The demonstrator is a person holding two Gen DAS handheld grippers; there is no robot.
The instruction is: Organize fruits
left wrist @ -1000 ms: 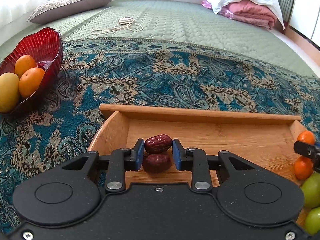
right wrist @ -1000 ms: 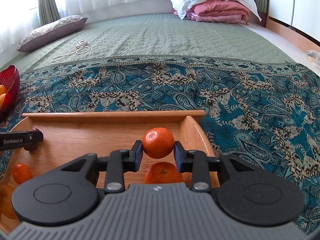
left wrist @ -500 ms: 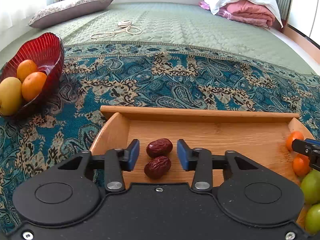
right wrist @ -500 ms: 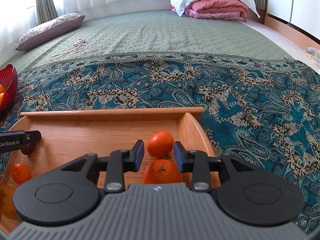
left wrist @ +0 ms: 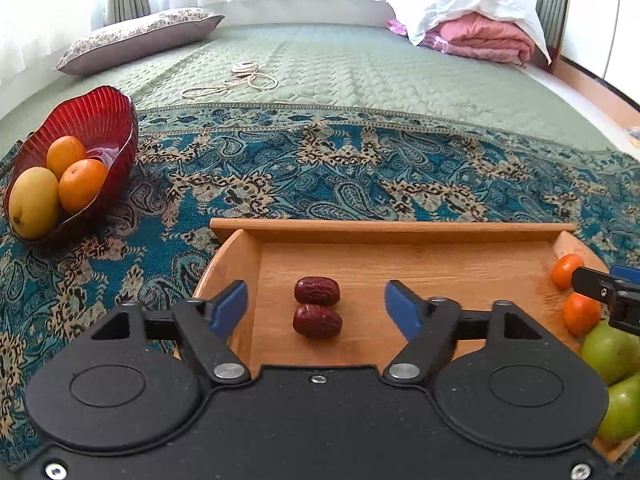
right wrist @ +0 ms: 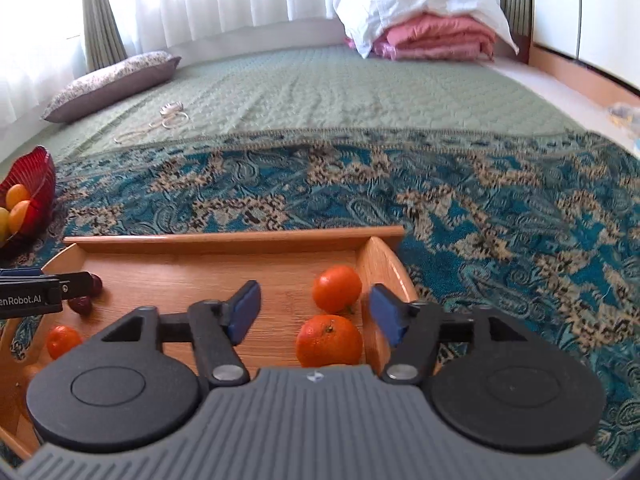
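Observation:
A wooden tray (left wrist: 392, 230) lies on the patterned blanket. In the left wrist view two red dates (left wrist: 317, 291) lie side by side near its left end. My left gripper (left wrist: 316, 306) is open and empty, its jaws spread wide around them. In the right wrist view two tangerines (right wrist: 337, 289) sit at the tray's right end (right wrist: 380, 256). My right gripper (right wrist: 314, 312) is open and empty above them. Green apples (left wrist: 610, 352) and the tangerines (left wrist: 581, 313) show at the left view's right edge.
A red glass bowl (left wrist: 100, 120) with oranges and a yellow fruit stands left of the tray. Another tangerine (right wrist: 63, 341) lies at the tray's near left. A coiled cord (left wrist: 240, 78), a pillow (left wrist: 136, 38) and folded bedding (left wrist: 476, 36) lie farther back on the bed.
Both grippers opened: the left let go of the upper date, the right let go of a tangerine. Both fruits now rest in the tray, and both grippers have drawn back and up.

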